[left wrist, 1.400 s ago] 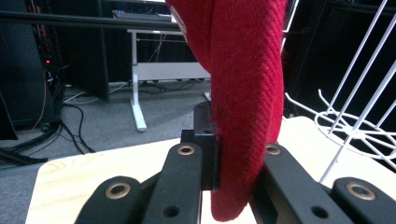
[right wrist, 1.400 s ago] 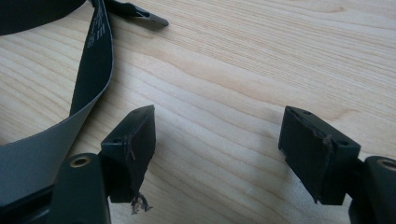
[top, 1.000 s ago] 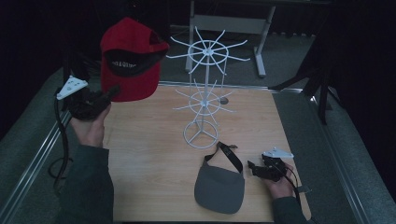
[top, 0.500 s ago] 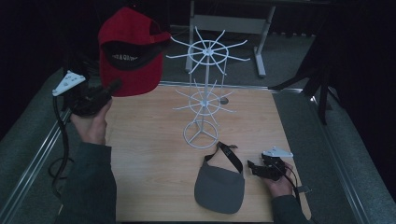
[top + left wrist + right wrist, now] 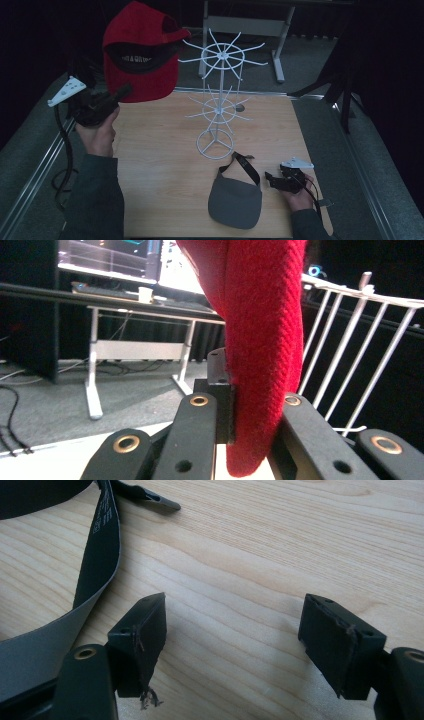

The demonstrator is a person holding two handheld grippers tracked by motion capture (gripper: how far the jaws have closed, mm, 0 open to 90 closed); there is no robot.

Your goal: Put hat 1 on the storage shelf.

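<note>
Your table [image 5: 165,165] bears the white wire rack [image 5: 218,100], whose hooks are all bare, so hanging is yet to come. The red cap [image 5: 140,50] is aloft beside the rack's top ring, clamped in your left gripper [image 5: 120,92]. The grey cap [image 5: 235,200] lies flat near your right gripper [image 5: 232,640], whose jaws stand apart, empty.

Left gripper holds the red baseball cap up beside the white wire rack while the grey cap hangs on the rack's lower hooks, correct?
Not quite: the grey fabric cap lies flat on the wooden table, as the high view shows. The left gripper does hold the red baseball cap beside the white wire rack.
</note>
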